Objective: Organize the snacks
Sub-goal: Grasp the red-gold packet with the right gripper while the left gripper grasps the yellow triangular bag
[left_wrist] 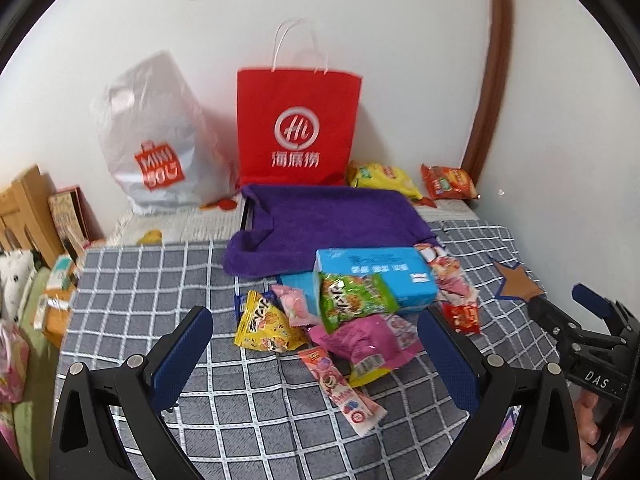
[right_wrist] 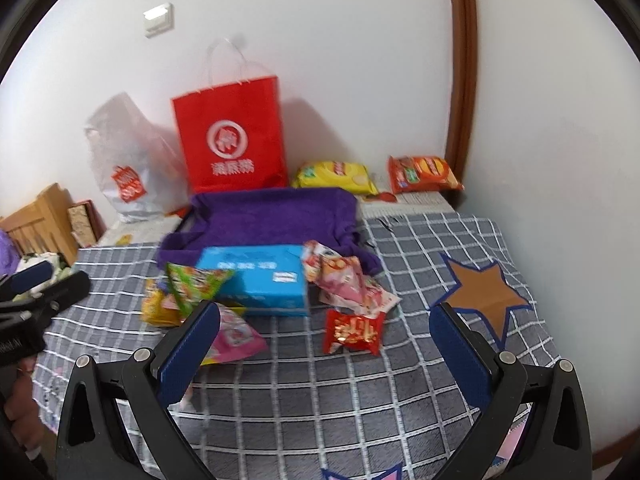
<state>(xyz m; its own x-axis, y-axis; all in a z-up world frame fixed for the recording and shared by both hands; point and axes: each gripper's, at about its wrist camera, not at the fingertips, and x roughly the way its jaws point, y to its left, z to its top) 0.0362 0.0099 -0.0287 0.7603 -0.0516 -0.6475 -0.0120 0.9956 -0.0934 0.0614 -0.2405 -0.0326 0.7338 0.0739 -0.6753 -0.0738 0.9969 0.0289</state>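
Hovering wide apart and holding nothing, your left claw (left_wrist: 316,360) and right claw (right_wrist: 324,352) both hang over the checked cloth (left_wrist: 160,280), so you are at the very start: nothing is sorted yet, by the look of it. Nearest your left claw lie the long pink wafer stick (left_wrist: 344,388), the magenta packet (left_wrist: 364,340) and the yellow triangular packet (left_wrist: 266,328). Nearest your right claw sits the small red packet (right_wrist: 354,330), apart from the heap. Behind these the green snack bag (left_wrist: 354,300) leans on the blue box (left_wrist: 380,276), with pale pink wrappers (right_wrist: 352,284) just beside the box. Beyond spreads the purple towel (left_wrist: 320,220) over a tray (its rim barely shows), then the red paper bag (left_wrist: 298,124), the white plastic bag (left_wrist: 160,140), and yellow chips (right_wrist: 336,174) and orange chips (right_wrist: 424,172) by the wall. Your next move probably calls for lowering one claw squarely over a single loose packet; the red one looks easiest.
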